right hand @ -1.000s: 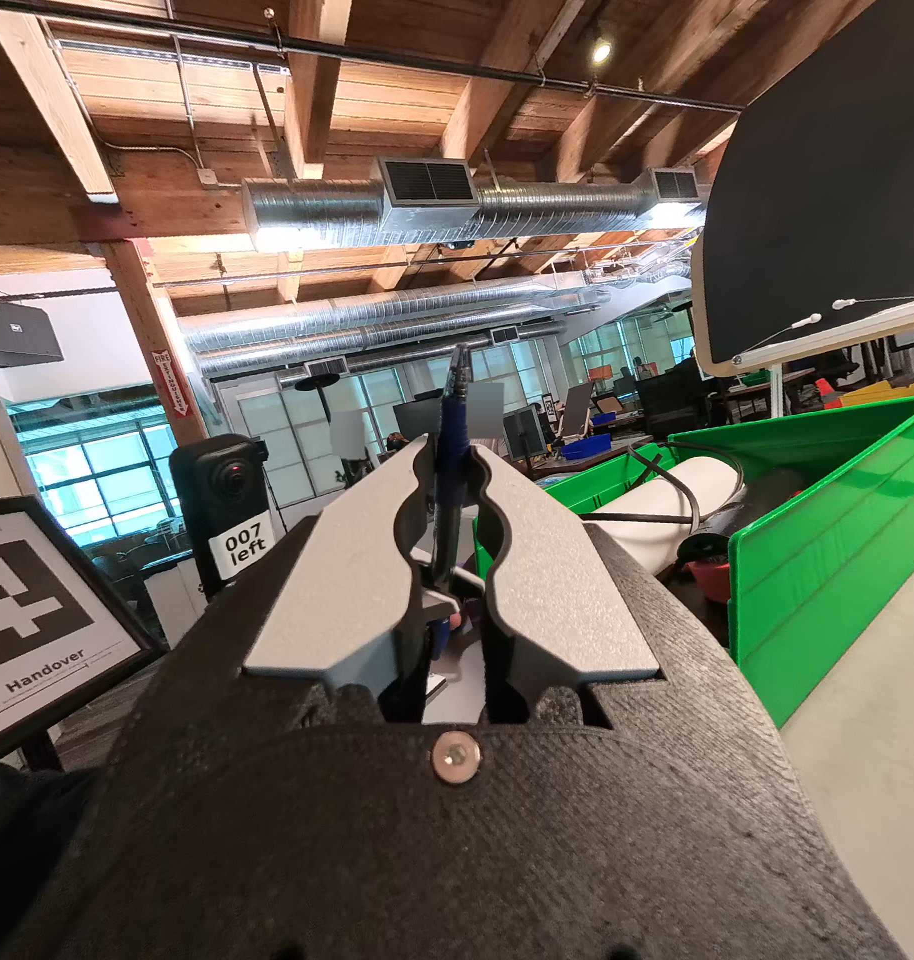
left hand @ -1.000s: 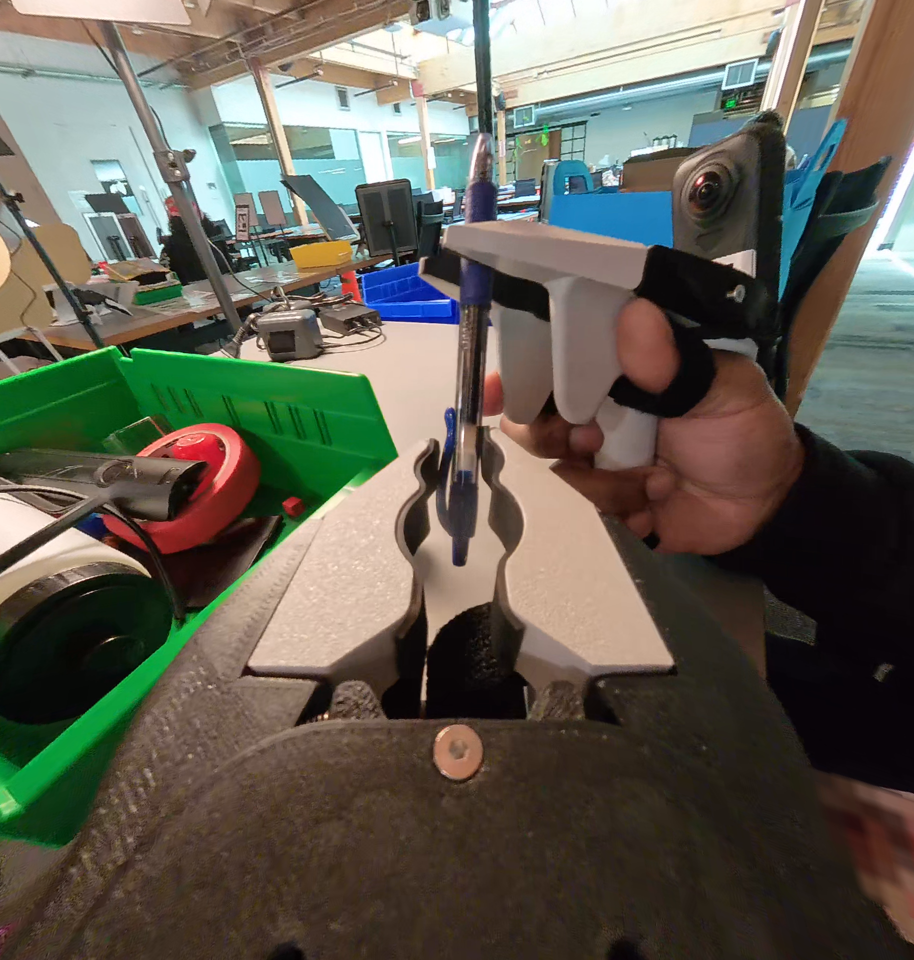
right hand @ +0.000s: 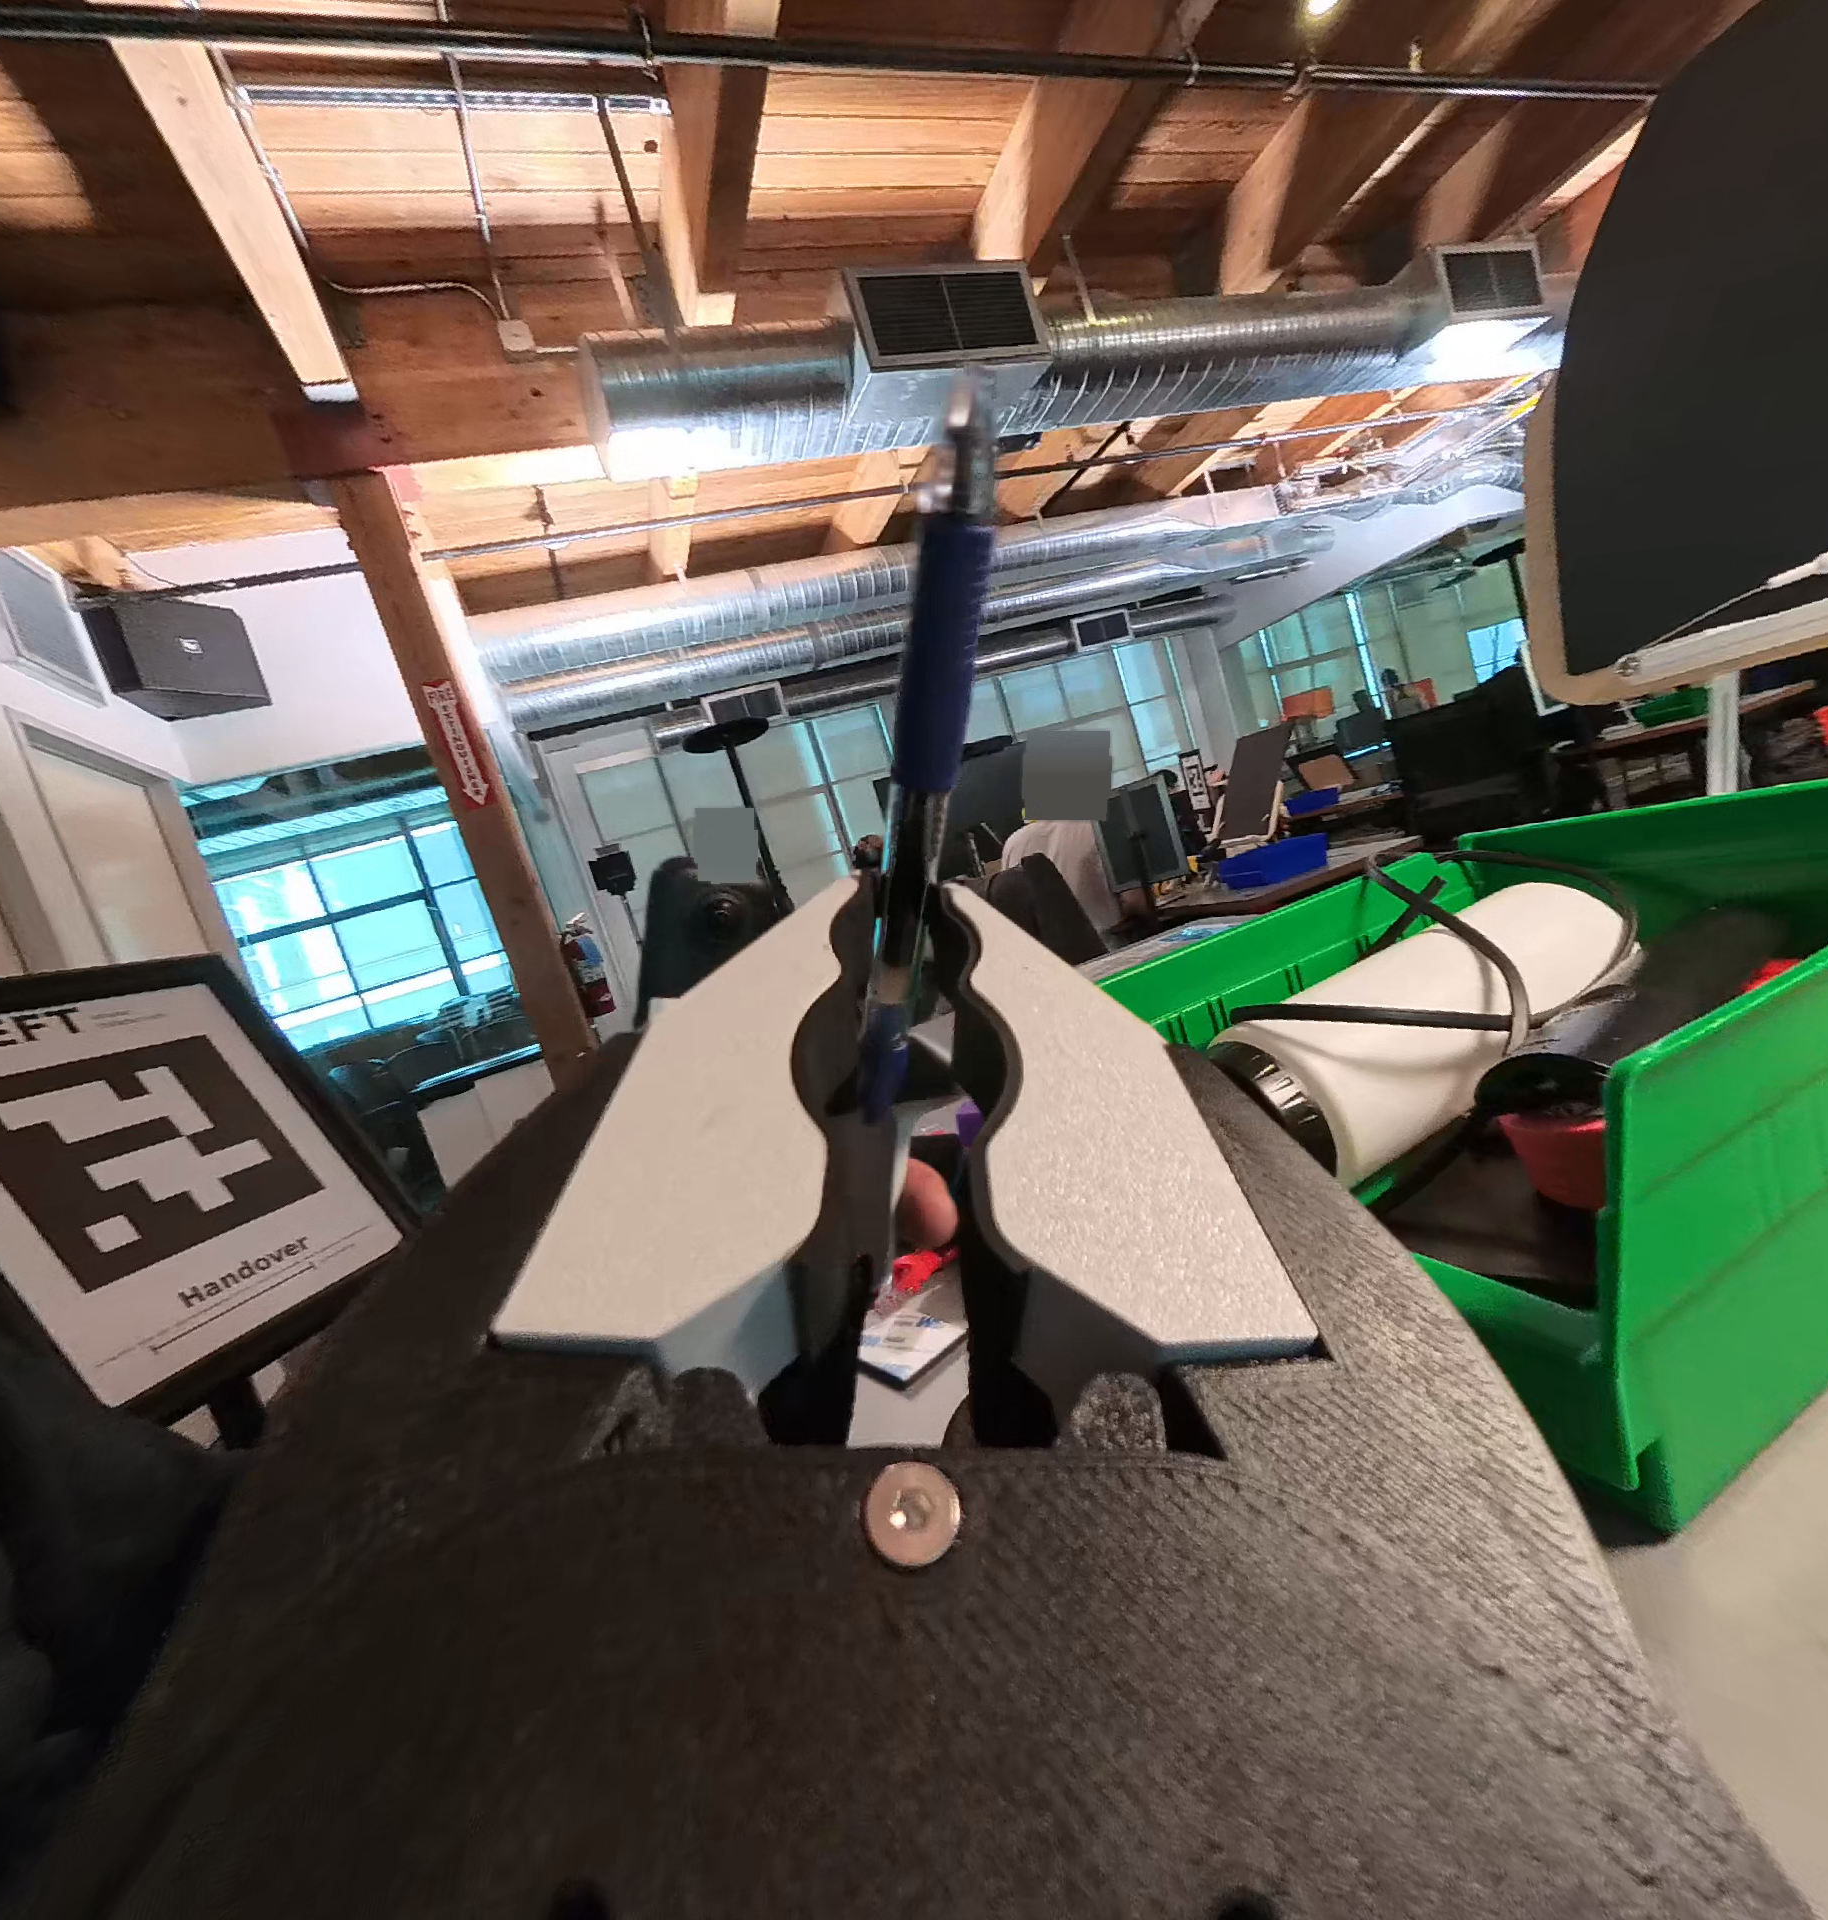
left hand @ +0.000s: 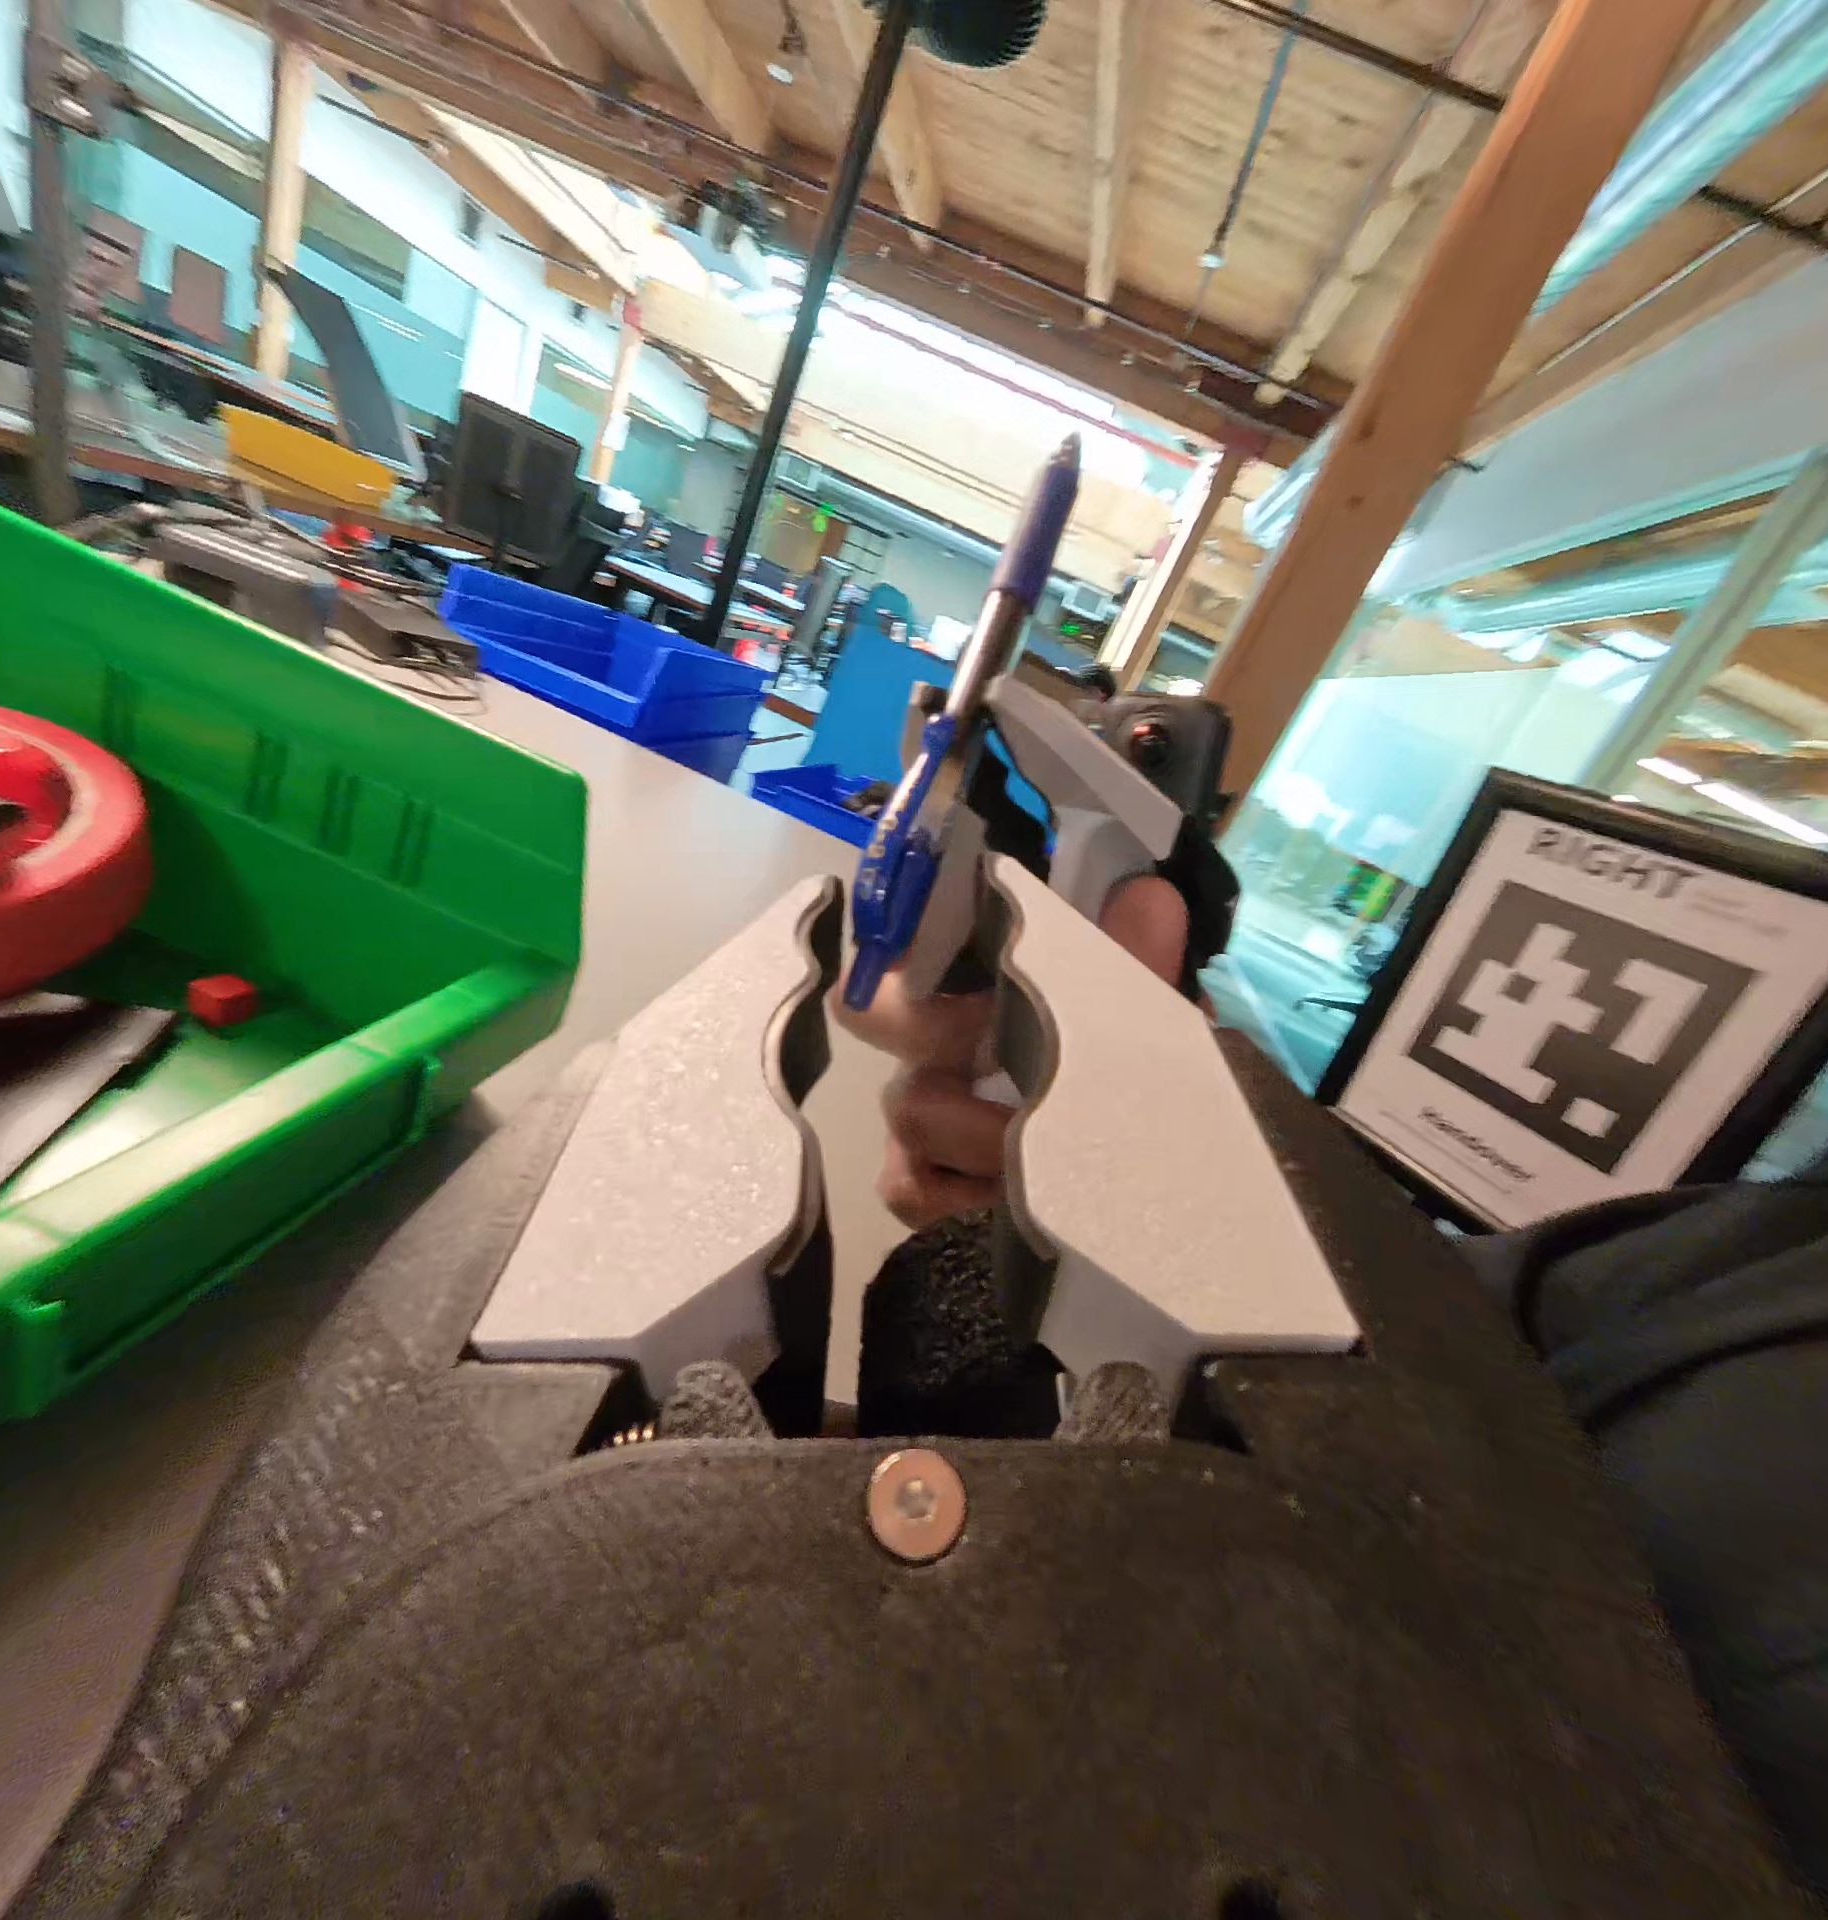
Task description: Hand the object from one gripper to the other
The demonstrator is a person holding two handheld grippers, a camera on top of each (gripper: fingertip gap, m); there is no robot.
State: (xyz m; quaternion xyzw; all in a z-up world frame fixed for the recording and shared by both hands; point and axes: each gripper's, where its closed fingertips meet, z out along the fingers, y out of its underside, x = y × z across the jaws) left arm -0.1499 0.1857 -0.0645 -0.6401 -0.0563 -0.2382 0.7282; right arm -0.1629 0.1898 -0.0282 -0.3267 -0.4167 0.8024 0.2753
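Note:
A blue pen [right hand: 941, 675] stands nearly upright, pinched low on its barrel in my right gripper [right hand: 905, 914], which is shut on it. In the left wrist view the pen [left hand: 993, 623] tilts right, held by the right gripper [left hand: 957, 758] with a hand below it. My left gripper [left hand: 910, 894] is open and empty. Its grey fingers [left hand: 702, 1122] stand apart just in front of the pen's lower end, without touching it.
A green bin [left hand: 370, 831] at my left holds a red wheel [left hand: 37, 862] and, in the right wrist view, a white roll [right hand: 1409, 1018] with cables. Framed marker cards stand by each gripper [left hand: 1575, 997] [right hand: 131, 1143]. Blue bins [left hand: 598, 655] sit on the far table. Both grippers' tips are close together, under 4 cm apart.
My left gripper has opened and drawn back off the pen's lower end. The pen stays in the right gripper, now tilted and farther away. Both views have swung.

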